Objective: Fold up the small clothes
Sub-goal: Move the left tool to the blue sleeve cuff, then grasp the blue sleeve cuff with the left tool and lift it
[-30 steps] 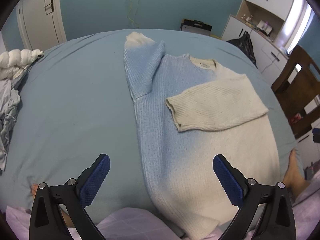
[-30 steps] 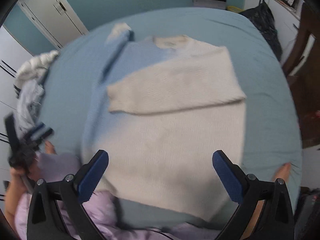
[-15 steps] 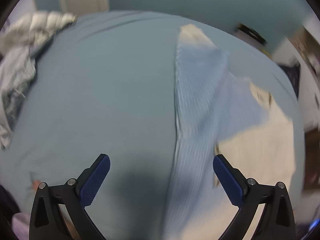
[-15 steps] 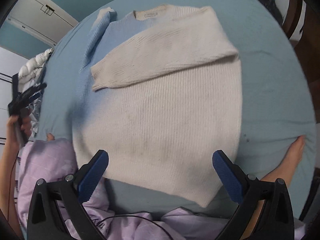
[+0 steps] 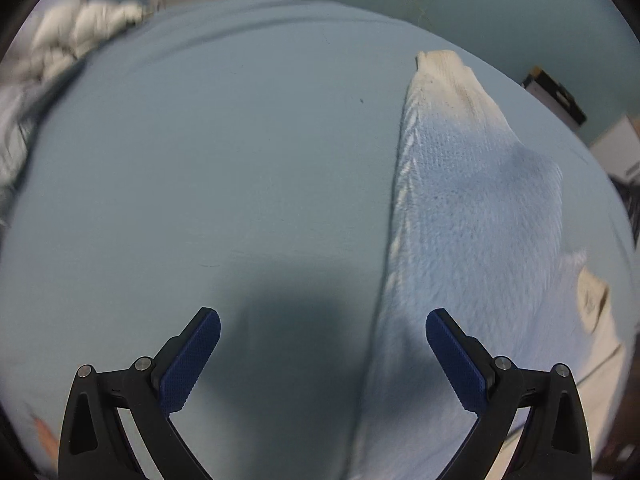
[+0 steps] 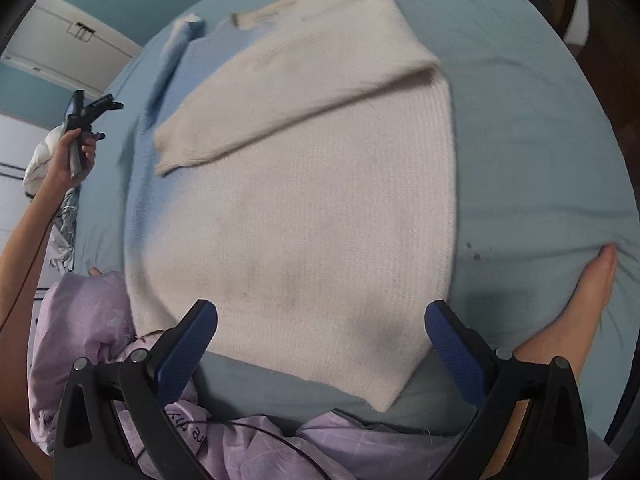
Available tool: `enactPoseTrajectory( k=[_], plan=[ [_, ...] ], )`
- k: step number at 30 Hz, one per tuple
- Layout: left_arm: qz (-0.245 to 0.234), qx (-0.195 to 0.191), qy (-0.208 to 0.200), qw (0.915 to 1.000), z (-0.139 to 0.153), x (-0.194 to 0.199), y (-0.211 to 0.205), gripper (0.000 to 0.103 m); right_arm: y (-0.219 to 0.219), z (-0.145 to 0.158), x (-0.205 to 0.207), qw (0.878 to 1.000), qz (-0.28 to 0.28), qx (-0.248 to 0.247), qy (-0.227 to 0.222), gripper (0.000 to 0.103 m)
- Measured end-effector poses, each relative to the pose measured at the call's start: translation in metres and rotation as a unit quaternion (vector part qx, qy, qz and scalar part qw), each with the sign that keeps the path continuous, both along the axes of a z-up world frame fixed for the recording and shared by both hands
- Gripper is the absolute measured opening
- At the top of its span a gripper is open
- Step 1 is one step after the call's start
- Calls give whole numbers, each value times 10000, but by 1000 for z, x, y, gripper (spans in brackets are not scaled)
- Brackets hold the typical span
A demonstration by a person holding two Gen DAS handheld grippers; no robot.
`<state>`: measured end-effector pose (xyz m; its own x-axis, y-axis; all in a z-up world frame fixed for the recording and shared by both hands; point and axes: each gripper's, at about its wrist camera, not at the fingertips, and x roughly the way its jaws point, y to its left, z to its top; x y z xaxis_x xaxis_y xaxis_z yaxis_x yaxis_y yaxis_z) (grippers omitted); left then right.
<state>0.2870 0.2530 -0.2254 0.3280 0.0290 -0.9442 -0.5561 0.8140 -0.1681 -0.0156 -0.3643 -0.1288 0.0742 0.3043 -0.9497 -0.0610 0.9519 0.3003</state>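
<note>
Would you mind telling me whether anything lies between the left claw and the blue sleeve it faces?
Nothing visible does: only bare sheet lies between the open left claw and the blue sleeve.

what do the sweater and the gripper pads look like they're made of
The sweater looks like soft knitted yarn, wool or acrylic: ribbed rows and a slightly fuzzy matte surface, fading from cream to pale blue. The pads of the right gripper look like blue rubber or textured plastic, with a fine dimpled grid; which one is unclear.

Lilac checked garment, bare forearm
</note>
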Motion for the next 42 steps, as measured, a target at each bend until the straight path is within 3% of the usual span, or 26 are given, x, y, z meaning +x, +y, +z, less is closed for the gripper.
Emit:
enactPoseTrajectory(
  k=[1,3,9,11,12,13,14,19,22,25,26,31,35,36,38,39,42],
  plan=[
    [145,-514,-186,9984,-9,2,1,103,-5,-6,-1,9999,-80,23,116,102],
    [226,-984,-276,9945,-22,7,-4,103,-14,-19,0,9989,-243,139,366,102],
    [212,-753,69,9969,-49,24,-31,101,-22,-39,2,9954,-562,207,748,102],
    [303,-637,-163,9974,-44,22,-37,64,-20,-39,0,9952,-540,220,791,102],
    [273,-633,-194,9974,-40,22,-40,21,-19,-37,1,9954,-519,227,768,102],
    [293,-565,-116,9979,-38,21,-43,14,-19,-34,0,9961,-493,210,704,102],
    [341,-546,-87,9979,-34,19,-44,12,-18,-29,0,9970,-459,160,608,102],
    [757,-868,-758,9905,6,-20,-23,9,-11,-14,-2,9990,-305,62,312,102],
    [363,-722,-810,9934,23,-44,-25,9,-8,-12,-3,9993,-240,104,253,102],
    [208,-820,-880,9925,33,-69,-25,9,-6,-14,-6,9995,-170,27,252,102],
    [135,-711,-1047,9919,43,-80,-31,9,-6,-16,-7,9994,-167,27,295,102],
    [-899,-210,-1630,9823,89,-120,-96,9,-5,-16,-6,9994,-182,-20,293,102],
    [-1517,-381,-2079,9656,122,-124,-118,11,-2,-18,-6,9993,-150,15,332,102],
    [-1505,-301,-2142,9647,127,-116,-115,17,-2,-21,-7,9991,-164,18,382,102],
    [-1290,22,-2092,9693,126,-91,-101,68,-2,-26,-8,9987,-188,3,482,102],
    [-989,281,-2043,9735,121,-79,-90,101,-2,-28,-8,9985,-195,13,511,102],
    [-225,652,-1968,9780,95,-57,-55,103,-5,-26,-9,9985,-212,18,514,102]
  ],
)
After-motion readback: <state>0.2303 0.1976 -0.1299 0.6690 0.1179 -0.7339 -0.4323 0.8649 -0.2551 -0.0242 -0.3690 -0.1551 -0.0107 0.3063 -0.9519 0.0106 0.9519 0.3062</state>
